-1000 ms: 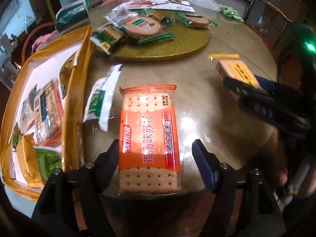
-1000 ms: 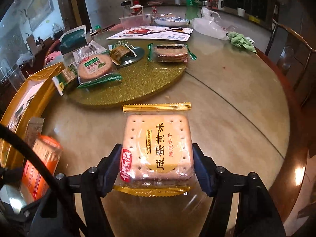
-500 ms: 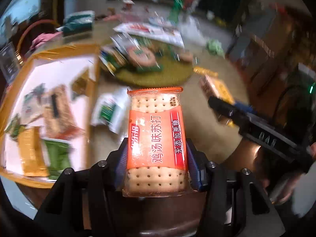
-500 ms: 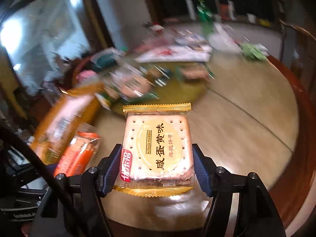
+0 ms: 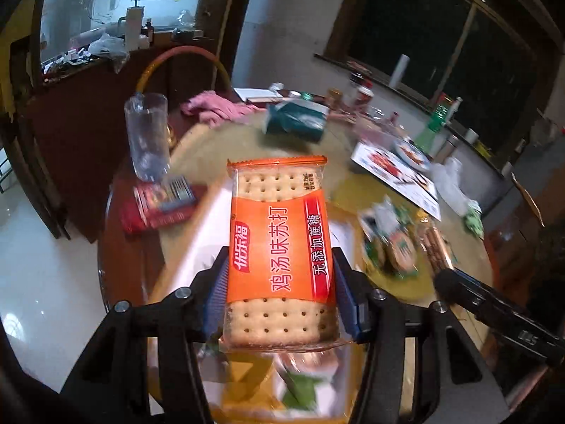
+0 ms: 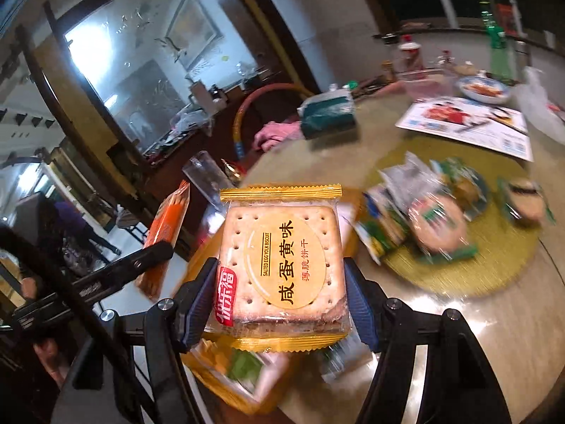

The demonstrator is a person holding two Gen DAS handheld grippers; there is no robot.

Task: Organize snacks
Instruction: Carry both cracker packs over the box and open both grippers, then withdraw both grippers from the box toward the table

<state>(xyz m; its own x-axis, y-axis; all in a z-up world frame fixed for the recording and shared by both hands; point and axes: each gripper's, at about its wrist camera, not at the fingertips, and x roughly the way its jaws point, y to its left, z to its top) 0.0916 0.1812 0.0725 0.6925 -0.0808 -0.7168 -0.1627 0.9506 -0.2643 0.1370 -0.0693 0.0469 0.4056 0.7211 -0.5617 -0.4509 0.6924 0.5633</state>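
The orange cracker packet [image 5: 280, 251] is clamped between the blue pads [image 5: 216, 291] of the left hand-held gripper [image 5: 280, 300], whose jaws have just been closing onto it, and it is held aloft over the gold-rimmed box [image 5: 197, 233] and its blurred packets. The yellow salted egg yolk biscuit packet [image 6: 282, 265] is gripped at both side edges by the right hand-held gripper [image 6: 280, 304], raised clear of the round surface [image 6: 494, 318]. More wrapped snacks [image 6: 434, 219] are seen lying on the gold mat [image 6: 494, 265] to the right; detail there is lost to blur.
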